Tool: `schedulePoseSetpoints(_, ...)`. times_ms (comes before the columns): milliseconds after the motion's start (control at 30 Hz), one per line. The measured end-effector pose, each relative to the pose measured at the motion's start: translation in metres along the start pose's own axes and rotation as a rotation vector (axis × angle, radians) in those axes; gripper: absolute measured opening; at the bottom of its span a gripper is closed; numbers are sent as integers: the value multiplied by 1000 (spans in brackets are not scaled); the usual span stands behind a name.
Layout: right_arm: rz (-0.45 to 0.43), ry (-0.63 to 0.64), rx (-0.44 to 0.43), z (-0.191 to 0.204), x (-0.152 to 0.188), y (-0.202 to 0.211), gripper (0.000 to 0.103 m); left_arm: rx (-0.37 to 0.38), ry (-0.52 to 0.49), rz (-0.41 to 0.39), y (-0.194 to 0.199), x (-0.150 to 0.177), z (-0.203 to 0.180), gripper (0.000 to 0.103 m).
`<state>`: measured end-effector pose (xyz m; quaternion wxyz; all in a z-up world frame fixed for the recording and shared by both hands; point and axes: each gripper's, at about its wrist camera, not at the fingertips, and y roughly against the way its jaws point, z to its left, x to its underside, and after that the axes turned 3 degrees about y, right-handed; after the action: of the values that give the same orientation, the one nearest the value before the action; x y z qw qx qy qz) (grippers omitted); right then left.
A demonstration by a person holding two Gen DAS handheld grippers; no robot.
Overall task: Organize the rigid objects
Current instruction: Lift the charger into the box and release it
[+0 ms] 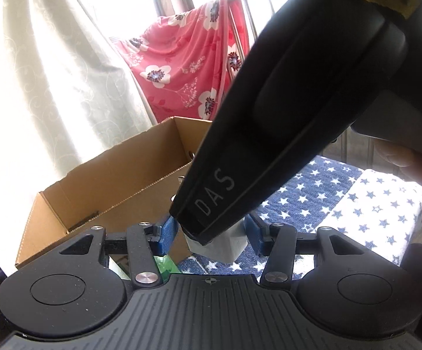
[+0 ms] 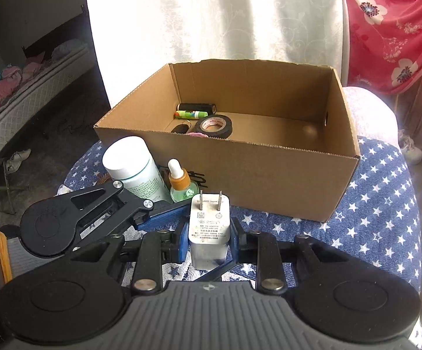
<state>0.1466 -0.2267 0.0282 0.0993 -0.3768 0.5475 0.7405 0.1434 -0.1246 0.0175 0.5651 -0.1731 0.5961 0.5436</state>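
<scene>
A white charger plug (image 2: 209,221) with its two prongs pointing up sits between the blue pads of my right gripper (image 2: 209,234), which is shut on it just above the star-print cloth. In the left wrist view the right gripper's black housing (image 1: 269,110) crosses the picture, and the charger's (image 1: 219,248) grey end shows below it. My left gripper (image 1: 211,237) straddles that end with a small gap at its left pad (image 1: 168,236); one of its blue fingers (image 2: 164,218) reaches in from the left. An open cardboard box (image 2: 269,180) stands right behind.
The box holds a black tape roll (image 2: 215,125), a green stick (image 2: 190,114), a black cylinder (image 2: 196,107) and a dark fob (image 2: 180,129). A white-capped bottle (image 2: 135,169) and a dropper bottle (image 2: 180,183) stand by its front left corner. A red floral cloth (image 1: 182,64) hangs behind.
</scene>
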Motion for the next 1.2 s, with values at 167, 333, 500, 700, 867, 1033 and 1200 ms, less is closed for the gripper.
schedulePoseSetpoints(167,-67,83,-15,10,-51,18,29,-9,14,-44,17,-46,44,50)
schedulePoseSetpoints(333,-41,80,-57,-2,-110,-9,29,14,0,43,-6,-79,85,51)
schedulePoseSetpoints(500,41,26,-68,-30,-152,-65,29,17,-2,194,-25,-65,62,53)
schedulePoseSetpoints(700,157,-39,-29,-65,-174,-142,29,28,83,400,-102,-74,96,53)
schedulePoseSetpoints(867,212,-60,37,-83,-178,-189,29,12,139,466,-133,-65,110,53)
schedulePoseSetpoints(1033,261,-59,76,-88,-177,-220,29,16,136,472,-136,-56,108,54)
schedulePoseSetpoints(1200,261,-83,74,-91,-177,-224,31,10,137,459,-127,-53,105,64)
